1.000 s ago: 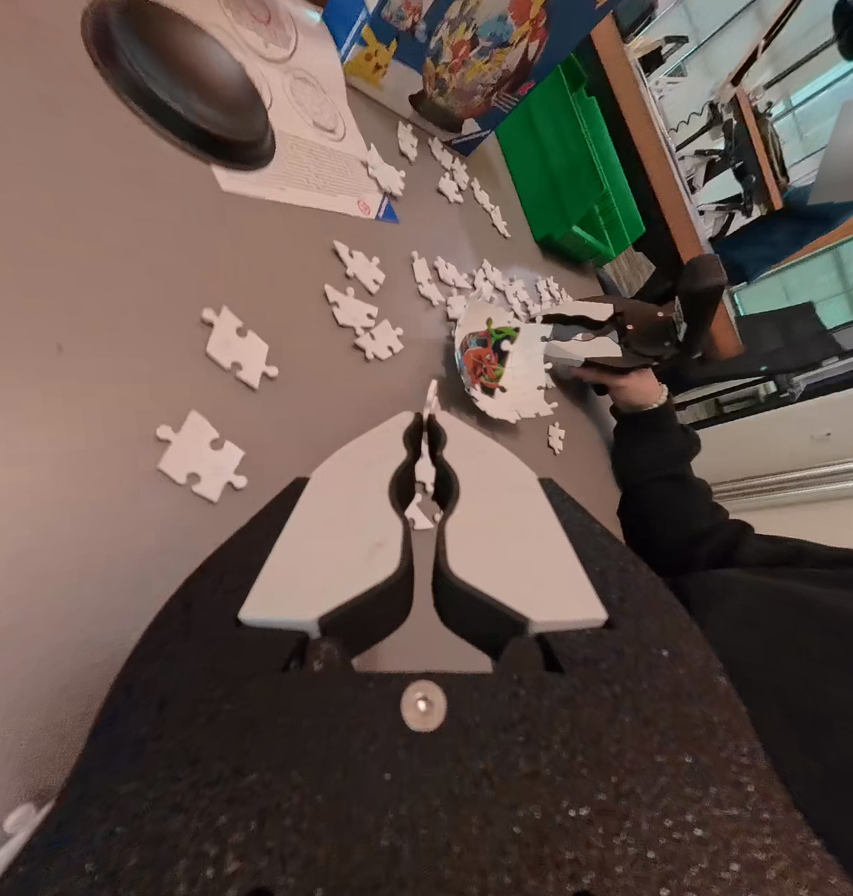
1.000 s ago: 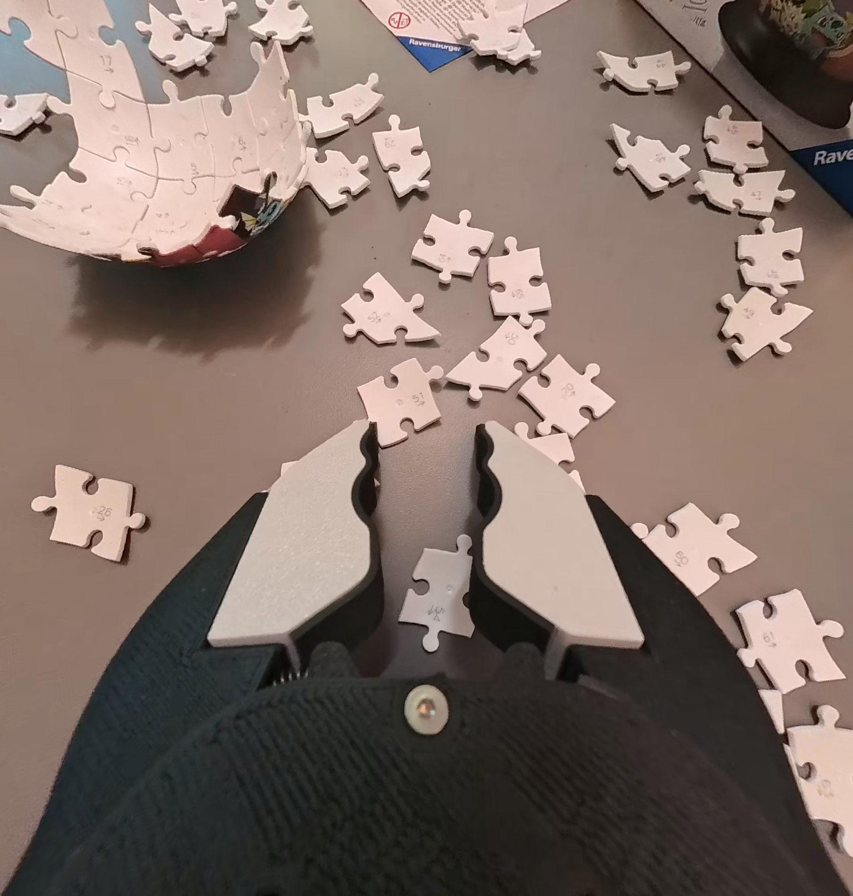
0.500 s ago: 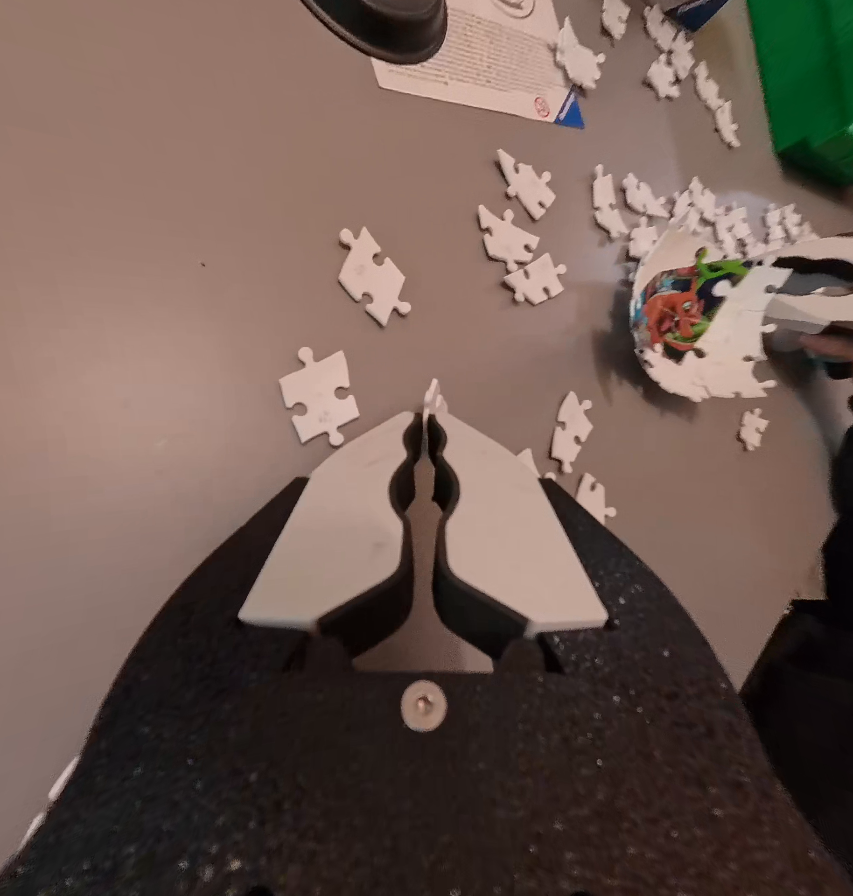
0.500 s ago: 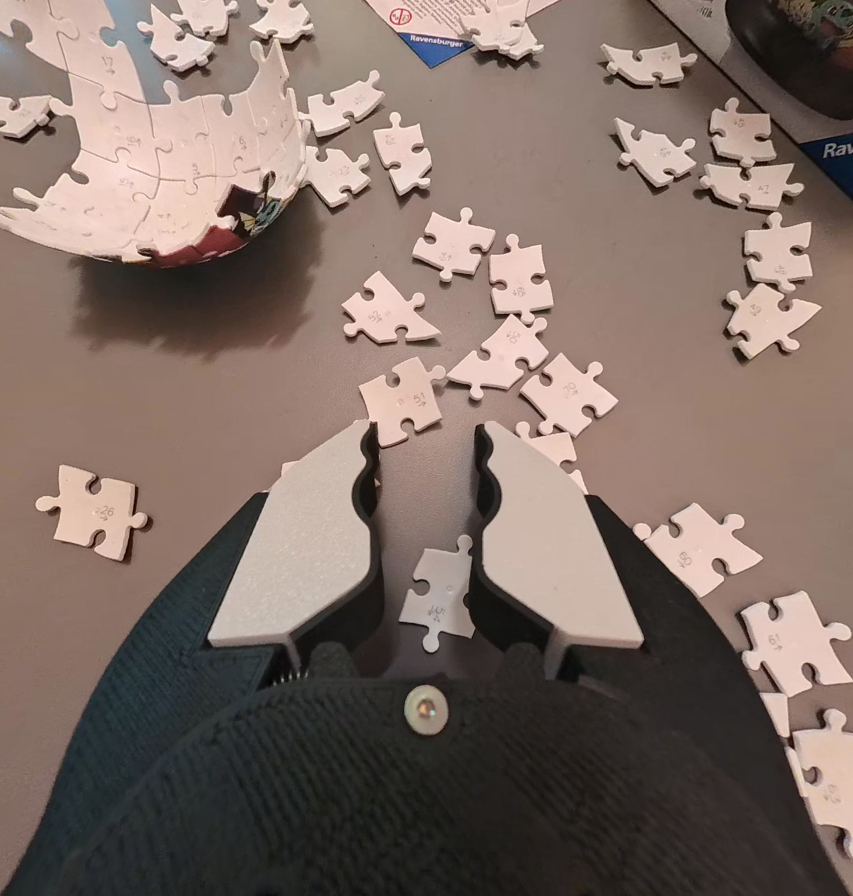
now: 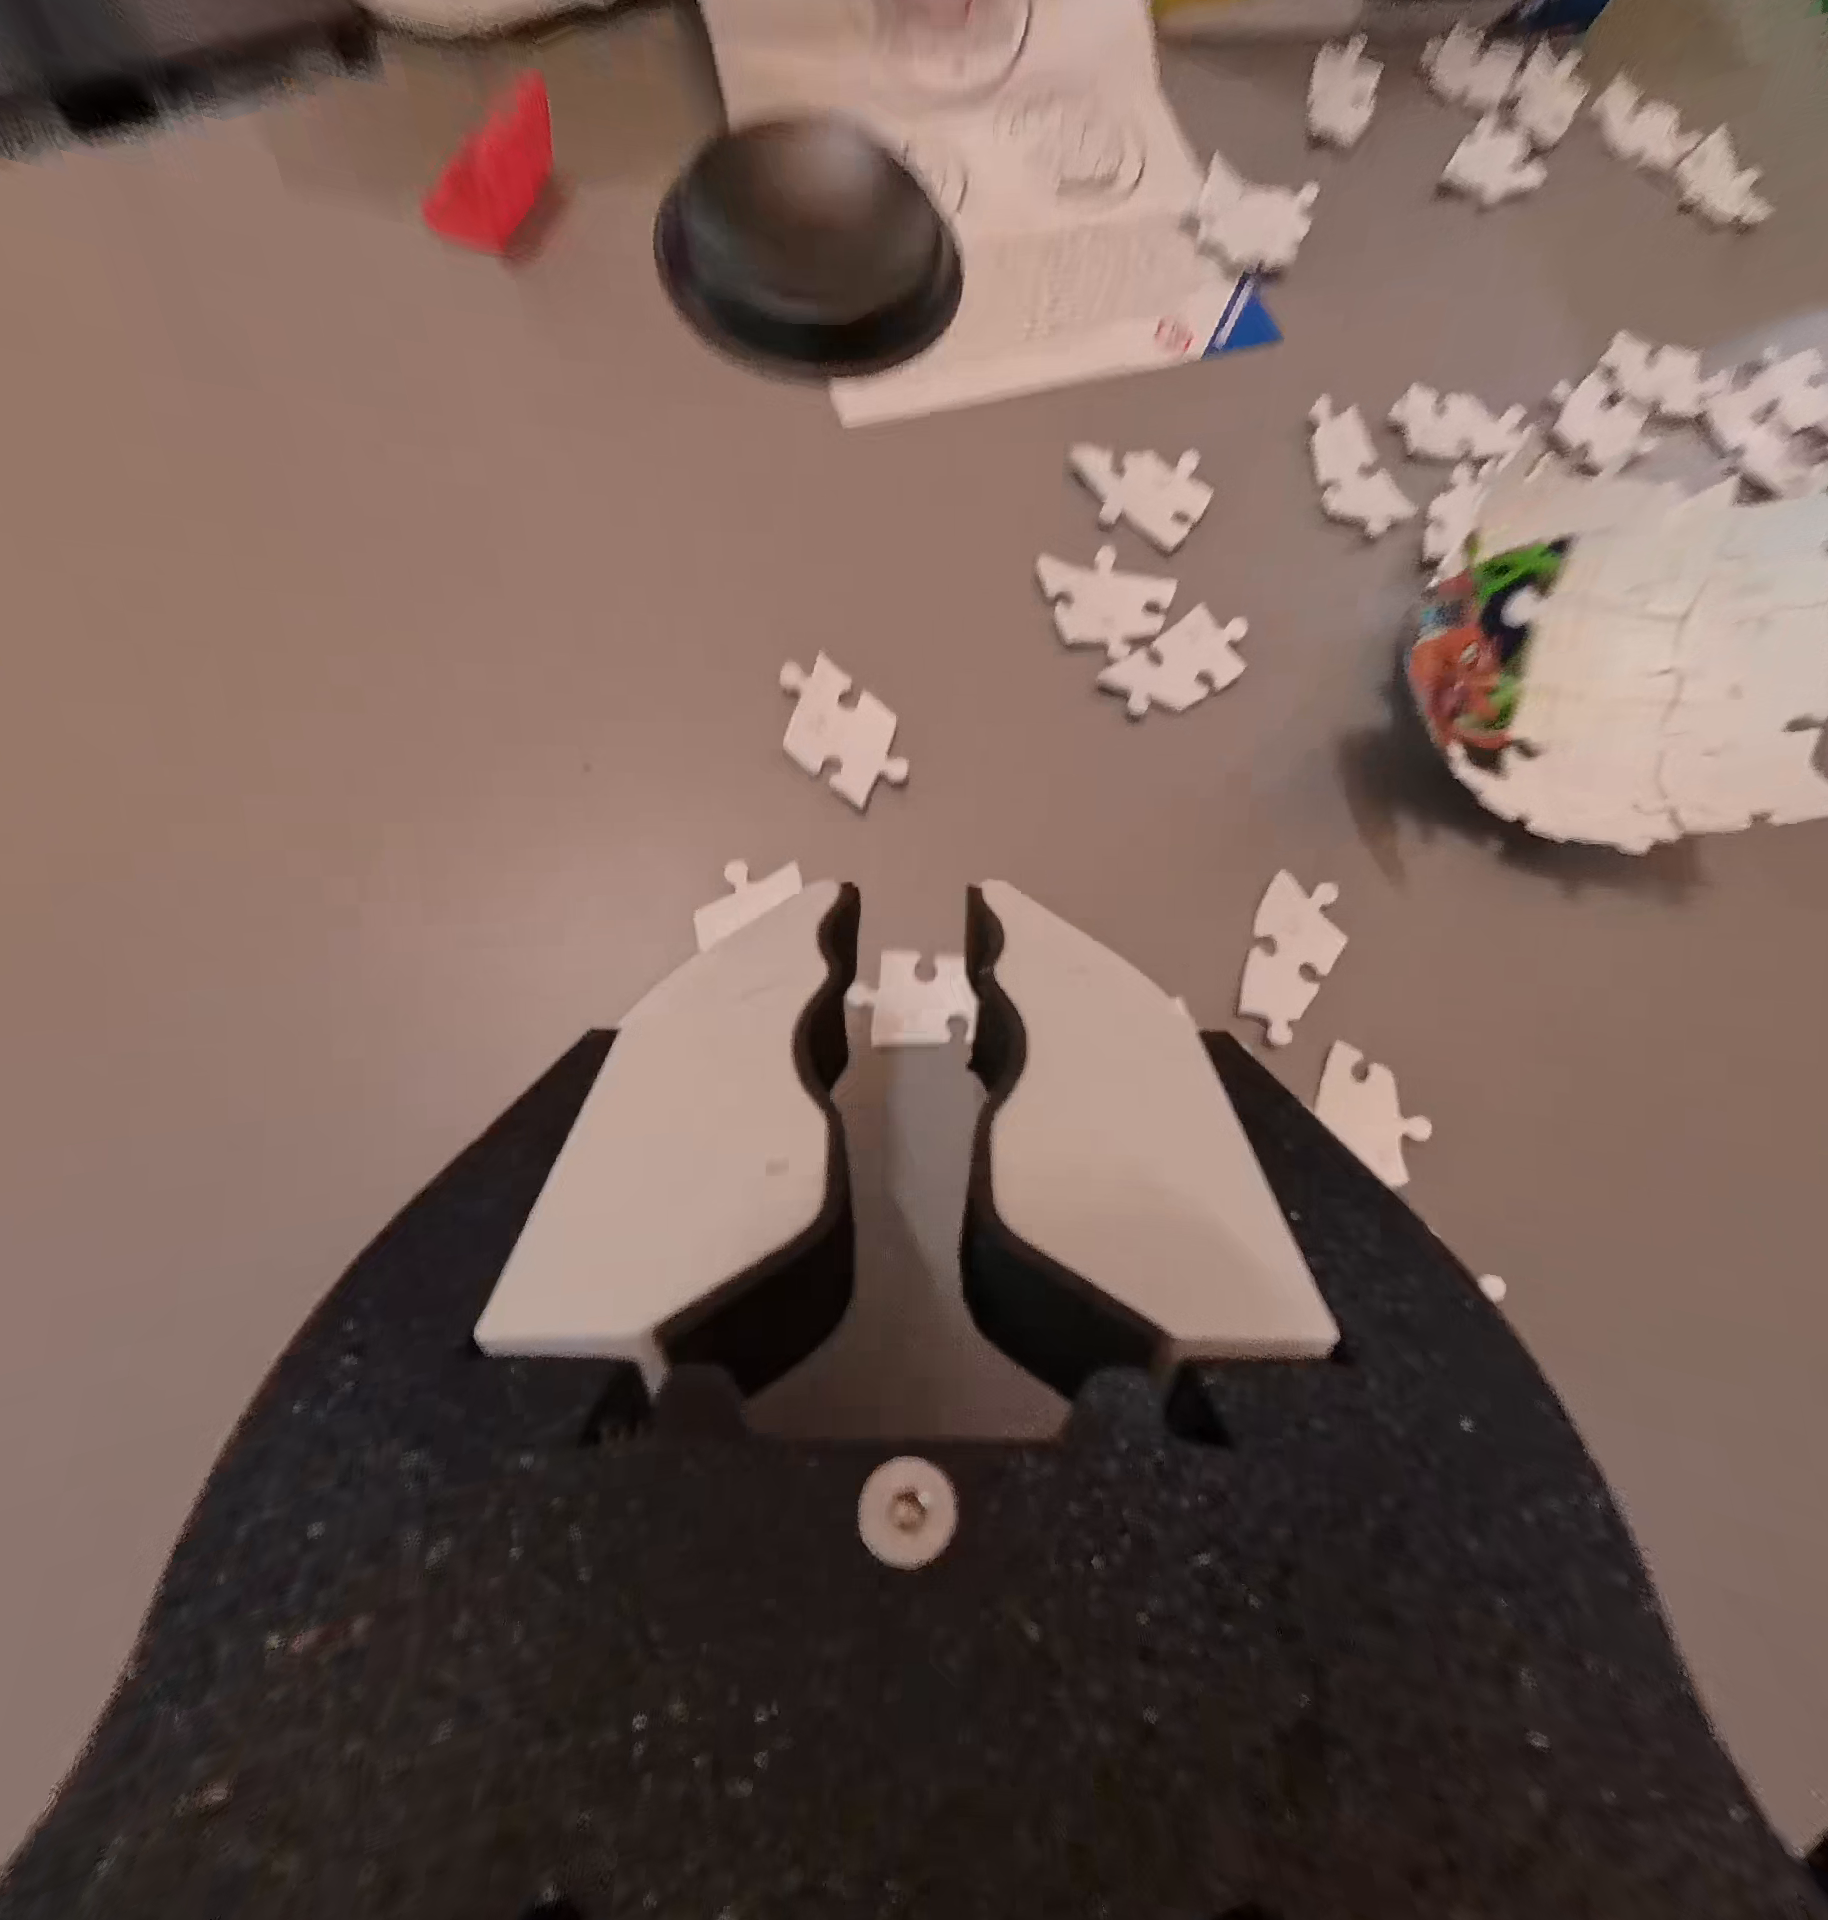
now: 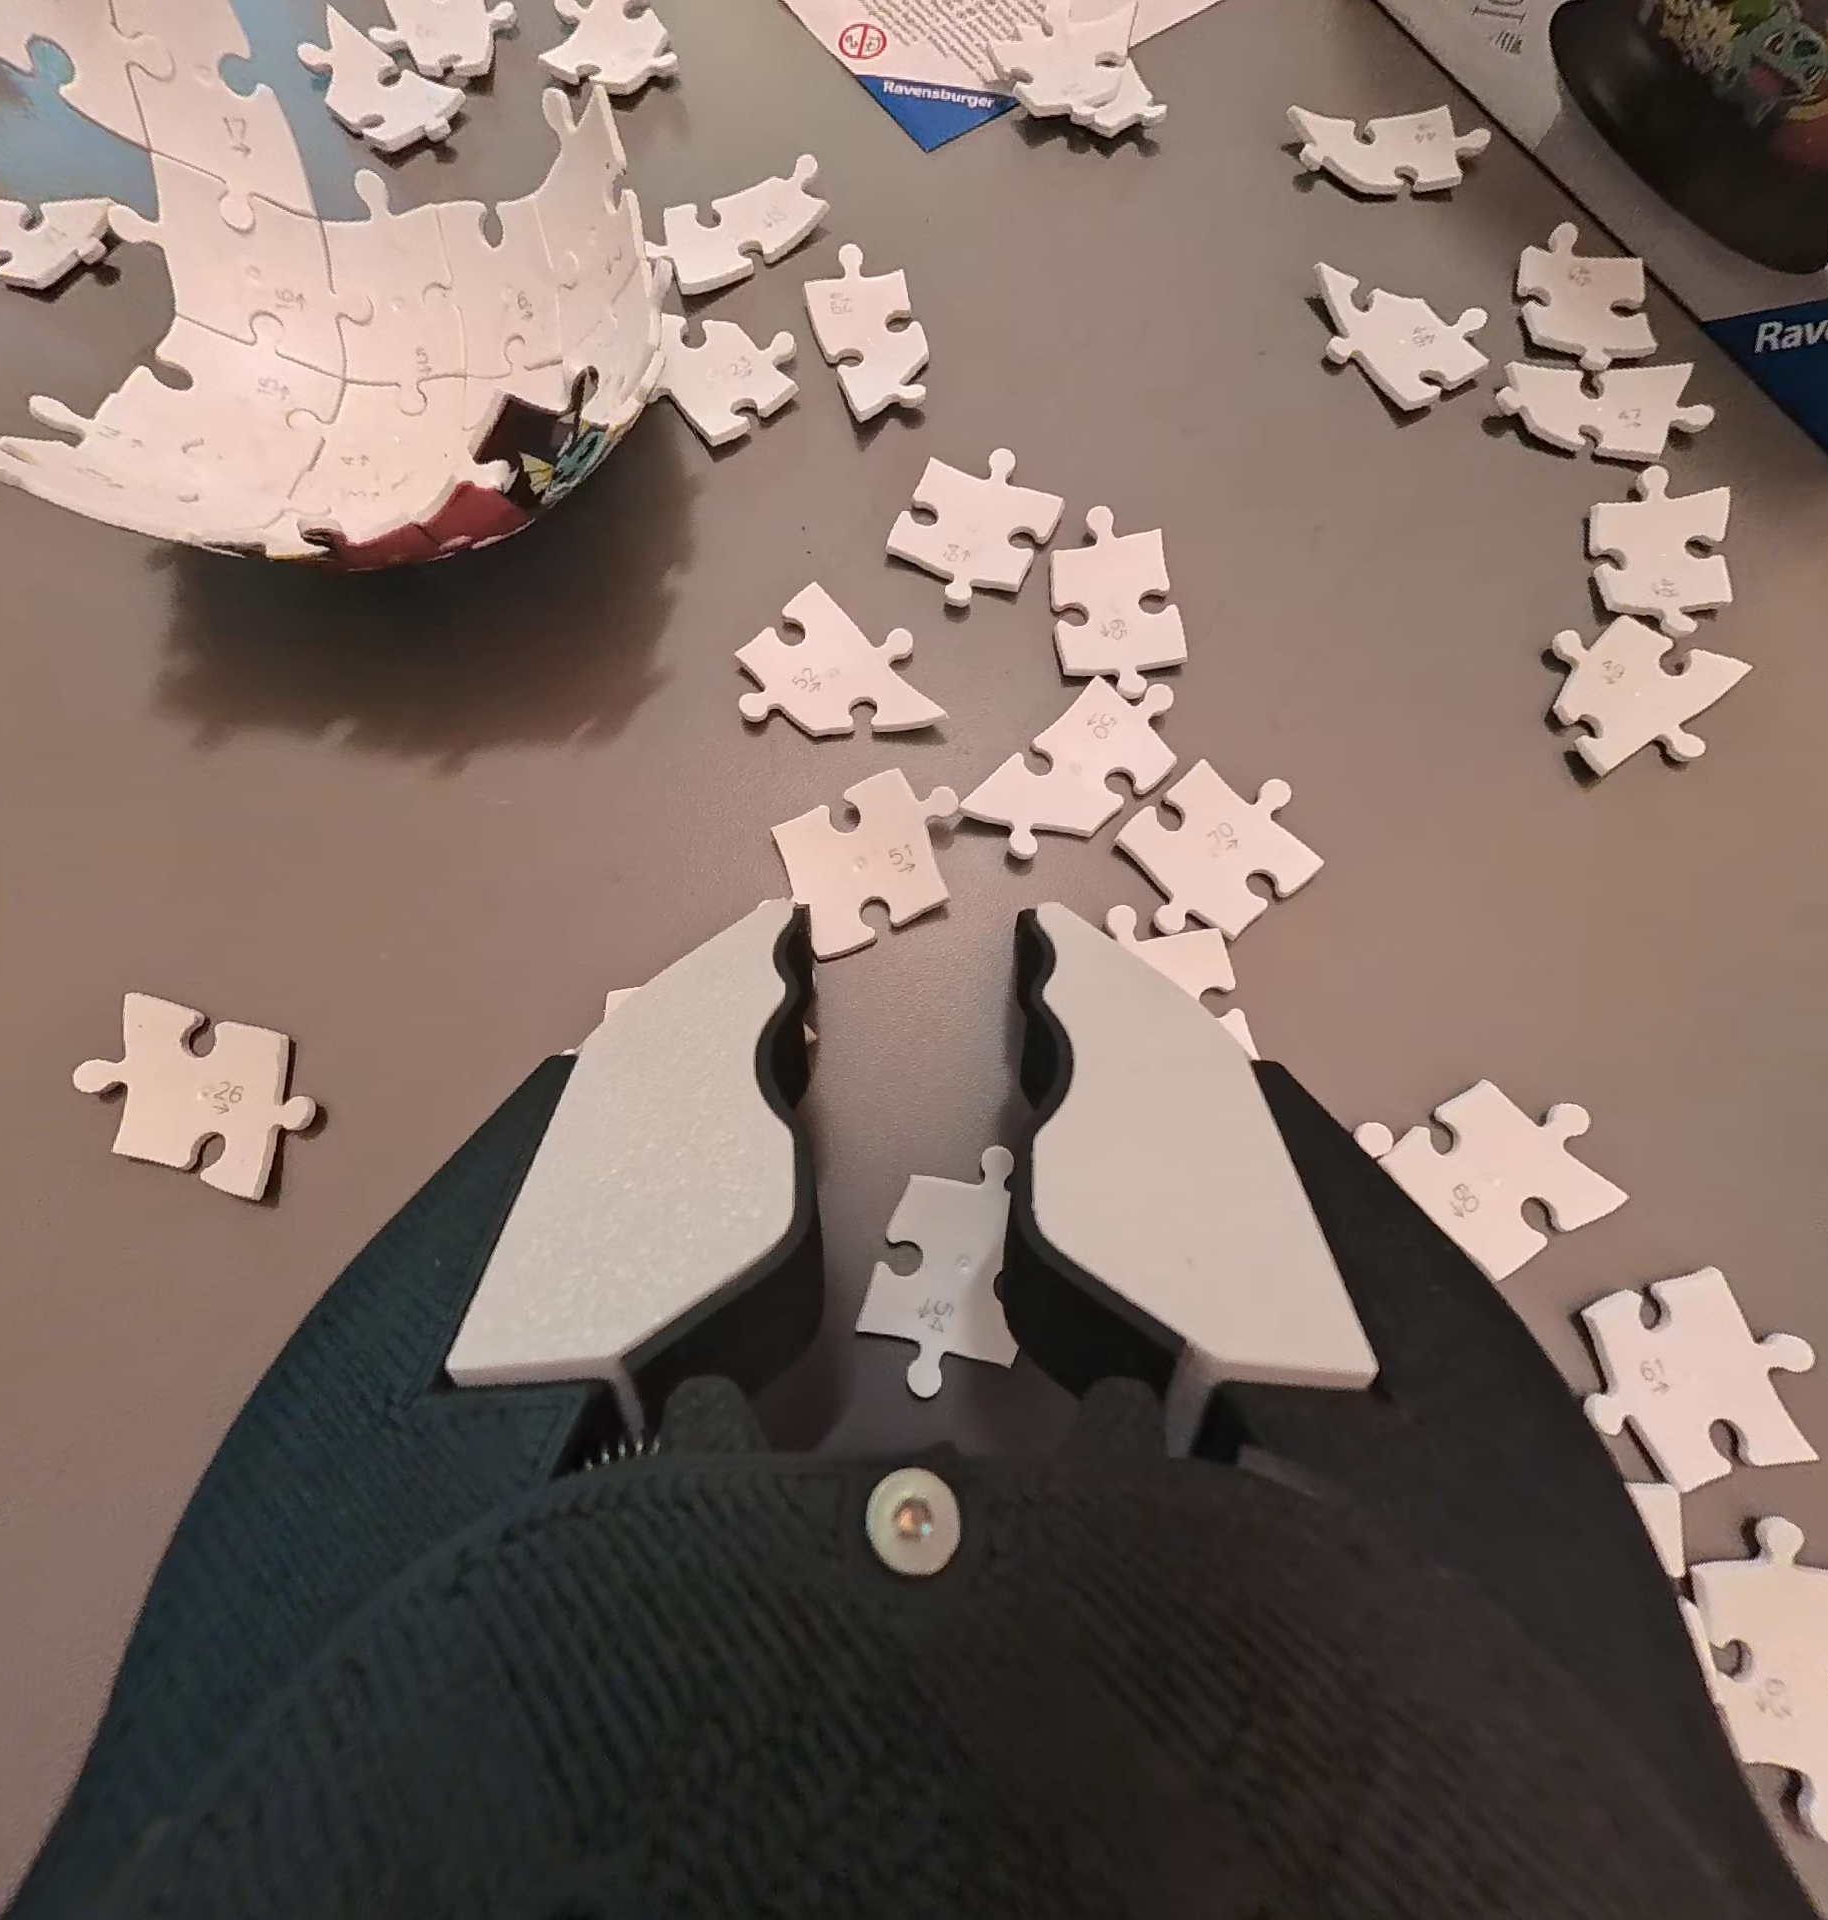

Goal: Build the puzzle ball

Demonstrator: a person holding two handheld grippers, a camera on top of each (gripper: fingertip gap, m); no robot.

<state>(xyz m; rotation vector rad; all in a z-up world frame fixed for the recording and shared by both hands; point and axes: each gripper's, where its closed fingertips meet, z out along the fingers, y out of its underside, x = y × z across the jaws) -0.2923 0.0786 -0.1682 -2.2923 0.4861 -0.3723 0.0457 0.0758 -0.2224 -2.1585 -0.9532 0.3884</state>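
Observation:
The half-built puzzle ball [image 5: 1637, 675], a white shell with a colourful outside, lies on the grey table at the right; in the right wrist view it [image 6: 370, 343] lies at the upper left. My left gripper [image 5: 912, 899] is open, and a loose white piece [image 5: 910, 997] sits in the gap between its fingers, apparently not pinched. My right gripper [image 6: 910, 925] is open and empty above the table. One white piece [image 6: 941, 1288] lies under it, and another piece [image 6: 868, 862] lies at its left fingertip.
Several loose white pieces [image 6: 1097, 748] are scattered over the table [image 5: 266, 727]. A black stand [image 5: 806, 260] rests on an instruction sheet [image 5: 1076, 260], with a red object [image 5: 494, 166] to its left. The puzzle box [image 6: 1720, 156] sits at the upper right. The tips of one gripper are about 35 cm away from the tips of the other. The red object [image 5: 494, 166] is closer to my left gripper, around 25 cm from its tips; the right tips are 40 cm off.
My left gripper has opened and let go of the piece it pinched edge-on. Its view has swung left, away from the ball. The right gripper has hardly moved.

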